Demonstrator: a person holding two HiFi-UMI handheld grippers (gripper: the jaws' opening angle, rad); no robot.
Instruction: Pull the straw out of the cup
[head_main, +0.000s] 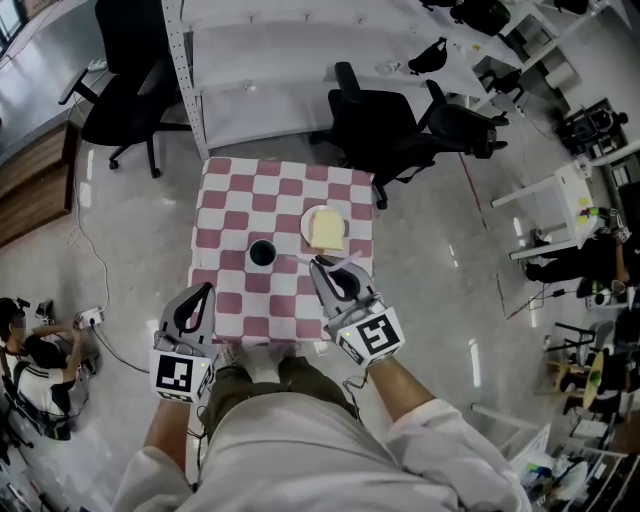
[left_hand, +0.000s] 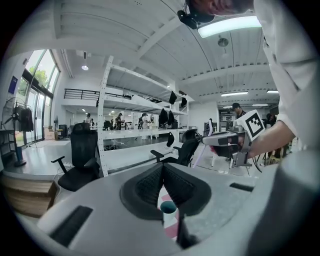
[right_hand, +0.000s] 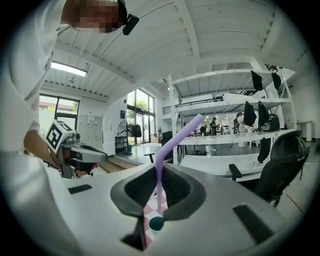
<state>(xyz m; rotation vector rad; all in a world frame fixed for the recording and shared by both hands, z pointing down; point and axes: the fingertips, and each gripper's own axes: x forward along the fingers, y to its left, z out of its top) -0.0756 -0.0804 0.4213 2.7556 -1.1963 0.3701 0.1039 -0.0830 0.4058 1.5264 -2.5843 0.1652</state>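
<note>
A dark cup (head_main: 262, 252) stands upright on the pink-and-white checked table (head_main: 225, 215). My right gripper (head_main: 320, 268) hovers just right of the cup, shut on a pale purple bendy straw (right_hand: 159, 172). The straw runs up between the pads and its bent top leans right. Its lower end hangs clear above the cup (right_hand: 156, 223), out of it. My left gripper (head_main: 203, 296) hangs over the table's near left edge, its jaws together with nothing in them. In the left gripper view the cup (left_hand: 168, 206) shows below the closed pads (left_hand: 150, 186).
A white plate (head_main: 308, 222) with a yellow block on it sits right of the cup. Black office chairs (head_main: 380, 125) and a white shelf rack (head_main: 190, 70) stand beyond the table. A person sits on the floor at the left (head_main: 30, 355).
</note>
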